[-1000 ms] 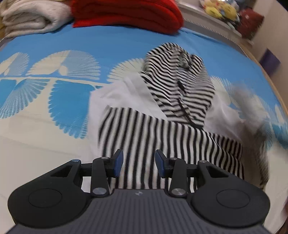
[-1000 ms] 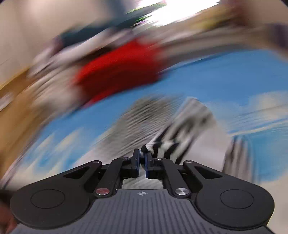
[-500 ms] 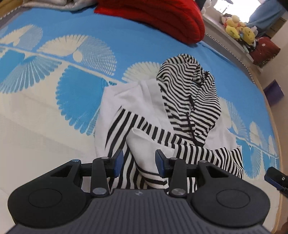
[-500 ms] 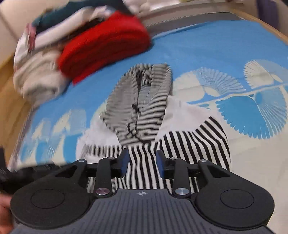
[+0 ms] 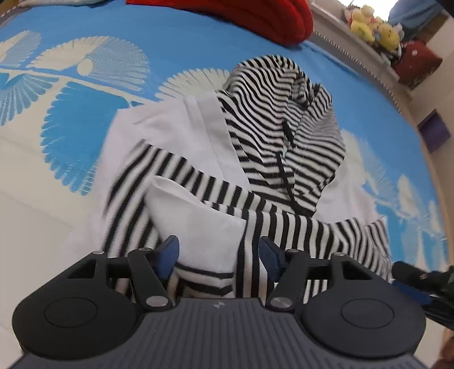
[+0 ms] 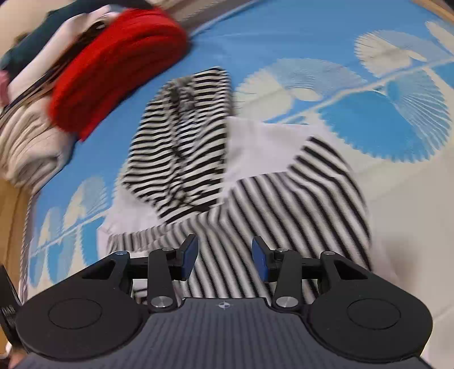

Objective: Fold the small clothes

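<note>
The small black-and-white striped hooded cotton top (image 5: pixel 255 159) lies crumpled on the blue fan-patterned bed cover (image 5: pixel 176 42) — soft, light, floppy, best pinched at a hem edge — while the left claw (image 5: pixel 218 255) and right claw (image 6: pixel 224 259), grasping nothing, are opening.

I saw a blue and white bedspread (image 5: pixel 85 127) filling most of the frame, a red folded blanket (image 6: pixel 113 82) at upper left, and yellow plush toys (image 5: pixel 371 27) at upper right.
</note>
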A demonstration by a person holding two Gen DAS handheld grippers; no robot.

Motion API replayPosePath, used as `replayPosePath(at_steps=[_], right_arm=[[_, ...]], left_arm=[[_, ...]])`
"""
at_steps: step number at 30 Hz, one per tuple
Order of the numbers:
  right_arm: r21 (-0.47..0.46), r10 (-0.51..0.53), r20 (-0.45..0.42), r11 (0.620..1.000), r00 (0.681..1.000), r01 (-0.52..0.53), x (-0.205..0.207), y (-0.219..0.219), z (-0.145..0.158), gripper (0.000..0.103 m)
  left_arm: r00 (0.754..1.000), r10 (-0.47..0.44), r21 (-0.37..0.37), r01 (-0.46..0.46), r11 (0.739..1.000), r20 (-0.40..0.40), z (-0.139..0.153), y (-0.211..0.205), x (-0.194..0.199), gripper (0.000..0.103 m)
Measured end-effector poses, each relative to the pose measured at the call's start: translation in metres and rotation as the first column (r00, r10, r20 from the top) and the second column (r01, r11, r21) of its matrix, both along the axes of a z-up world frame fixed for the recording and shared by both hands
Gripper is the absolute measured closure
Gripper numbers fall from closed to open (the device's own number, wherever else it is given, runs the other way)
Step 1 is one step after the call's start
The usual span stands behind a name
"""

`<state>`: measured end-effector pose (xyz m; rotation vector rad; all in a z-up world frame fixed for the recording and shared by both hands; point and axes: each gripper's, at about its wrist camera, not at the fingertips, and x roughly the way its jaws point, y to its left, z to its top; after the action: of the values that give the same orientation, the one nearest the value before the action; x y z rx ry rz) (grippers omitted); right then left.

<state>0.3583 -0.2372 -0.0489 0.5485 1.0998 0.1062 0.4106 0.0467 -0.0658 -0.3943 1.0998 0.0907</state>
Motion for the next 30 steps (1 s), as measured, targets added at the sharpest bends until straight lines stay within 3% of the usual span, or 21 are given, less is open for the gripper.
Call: replayPosePath(at_steps=[8, 9, 11, 14, 16, 19, 23, 27, 30], right_arm=[[0.007, -0.036, -0.033, 0.999, 0.999, 0.036, 0.005, -0.017, -0.005, 0.058], [0.006, -0.034, -0.033, 0.999, 0.999, 0.034, 0.006, -0.017, -0.006, 0.058], [0.006, -0.035, -0.036, 0.999, 0.999, 0.035, 0.006, -0.017, -0.006, 0.058], [0.011, -0.037, -0.055, 0.999, 0.998, 0.038, 0.005, -0.018, -0.007, 0.058], [0.023, -0.038, -0.065, 0.999, 0.997, 0.04, 0.004, -0.018, -0.007, 0.058], [0.022, -0.044, -0.064, 0.999, 0.997, 0.046, 0.002, -0.017, -0.007, 0.058], [0.008, -0.058, -0.065, 0.998, 0.996, 0.059, 0.001, -0.015, -0.008, 0.058], [0.005, -0.062, -0.073, 0.998, 0.995, 0.062, 0.0, -0.014, -0.009, 0.058], [0.0, -0.058, -0.07, 0.998, 0.996, 0.058, 0.0, -0.017, -0.009, 0.058]], left_arm=[[1.0, 0.014, 0.208, -0.01, 0.978, -0.021, -0.013, -0.027, 0.005, 0.038], [0.998, 0.059, 0.216, -0.053, 0.975, -0.02, -0.009, -0.021, 0.0, 0.045], [0.982, 0.187, 0.202, -0.179, 0.963, -0.022, 0.001, -0.003, -0.013, 0.056], [0.937, 0.346, 0.167, -0.337, 0.927, -0.033, 0.015, 0.033, -0.036, 0.057], [0.925, 0.38, 0.1, -0.376, 0.921, -0.025, 0.019, 0.051, -0.044, 0.057], [0.944, 0.331, -0.007, -0.331, 0.944, 0.0, 0.015, 0.053, -0.038, 0.057], [0.983, 0.18, 0.049, -0.181, 0.982, 0.034, 0.007, 0.018, -0.021, 0.055], [0.993, 0.109, 0.1, -0.113, 0.988, 0.047, -0.006, -0.013, -0.012, 0.054], [0.998, 0.061, 0.187, -0.066, 0.98, 0.036, -0.018, -0.029, -0.006, 0.05]])
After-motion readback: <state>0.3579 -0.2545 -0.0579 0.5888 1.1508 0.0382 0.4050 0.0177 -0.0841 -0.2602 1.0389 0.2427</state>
